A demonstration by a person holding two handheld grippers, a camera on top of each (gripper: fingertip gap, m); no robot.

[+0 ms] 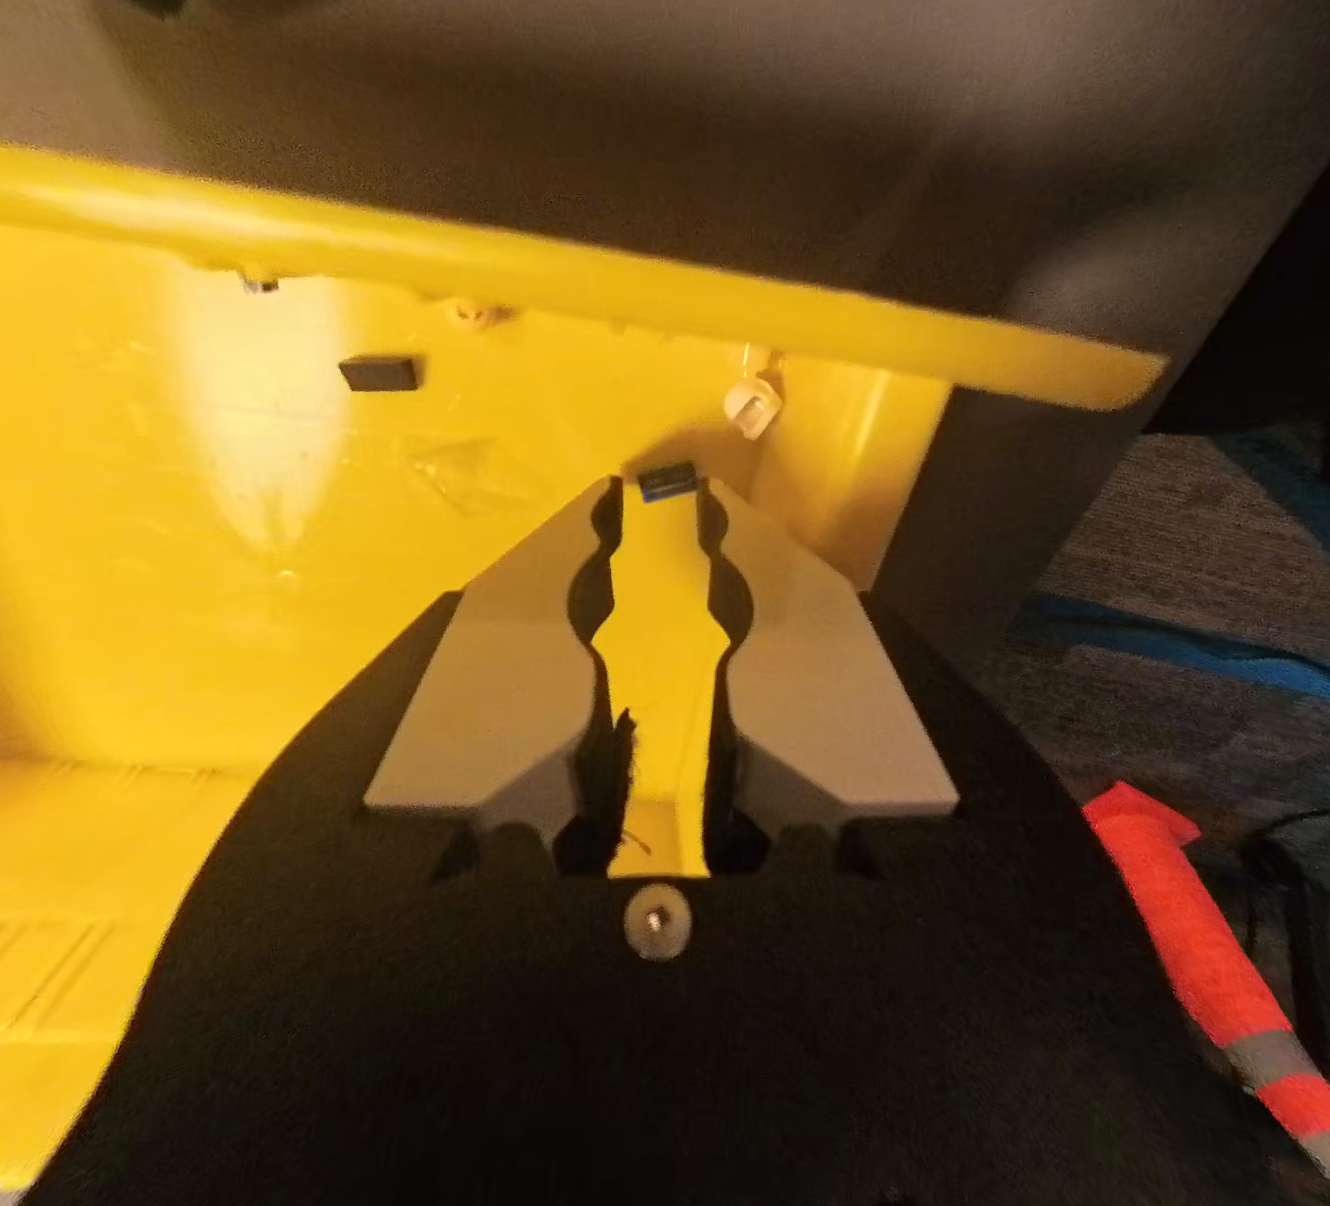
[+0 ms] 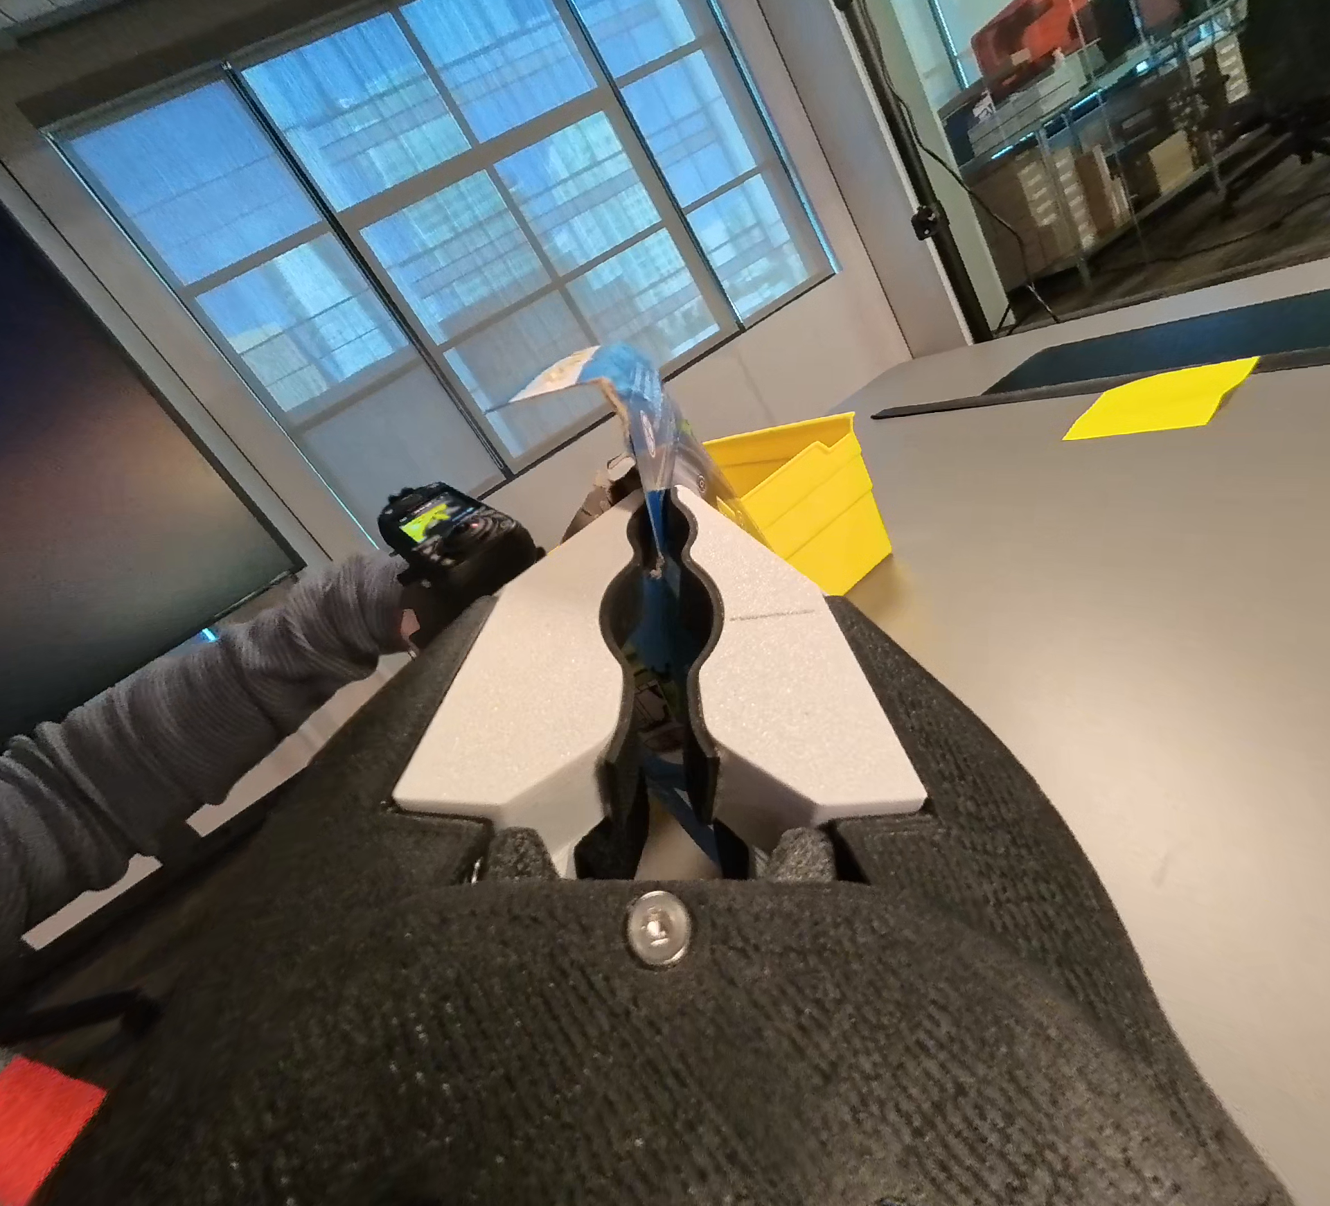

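The left tool reaches low into a yellow bin, its grey fingers a little apart with bare yellow floor showing between them. At the tips lies a small dark block with a blue edge, close to the bin's corner wall; the picture is too blurred to tell whether the pads press it. The bin's rim crosses just above, leaving little headroom; another dark piece lies farther left. The right tool is raised and tilted up toward the windows, clamped together on a blue printed card packet, which juts bent past the tips. Beyond it stands a yellow bin on the grey worktop, with open surface around.
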